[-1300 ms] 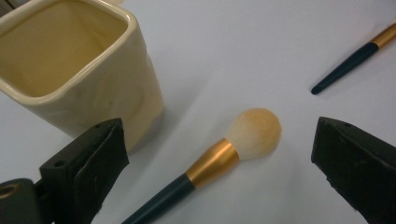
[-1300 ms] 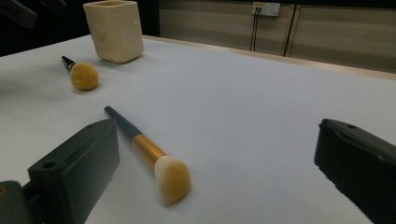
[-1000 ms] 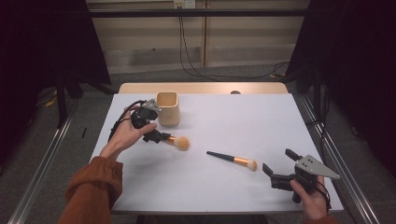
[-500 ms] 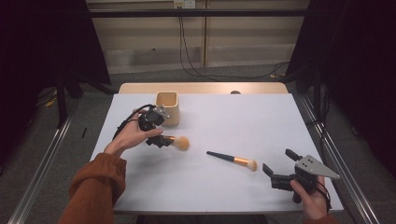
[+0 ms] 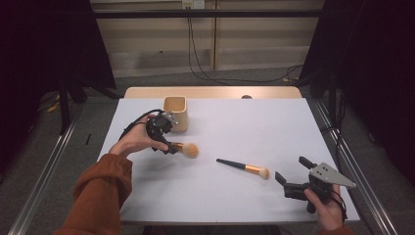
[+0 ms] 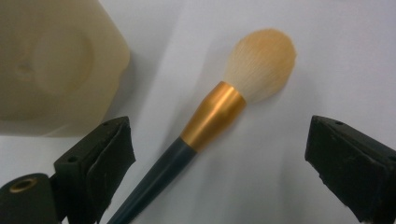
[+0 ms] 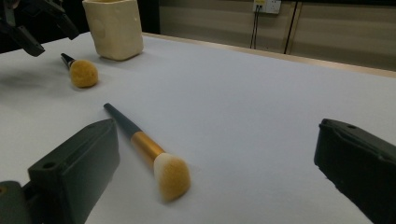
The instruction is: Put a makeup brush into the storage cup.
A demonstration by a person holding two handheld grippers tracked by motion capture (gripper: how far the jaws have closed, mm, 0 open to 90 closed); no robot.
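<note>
— Looking around: what's the setting?
— White table (image 5: 220, 196); dark curtains; beige cup (image 5: 175, 111) at the rear.
— And the left gripper (image 5: 169, 147)?
— Jaws wide apart, gripping nothing; the brush (image 6: 219, 116) lies between them on the table, beside the cup.

left claw (image 5: 169, 146): mine, jaws spread wide, tipped down, arm stretched out forward
right claw (image 5: 293, 177): jaws wide apart too, held low near me, pointing left

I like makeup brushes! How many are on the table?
2. One brush lies by the cup, under the left hand-held gripper. The other brush lies mid-table. The cup's inside is hidden.
</note>
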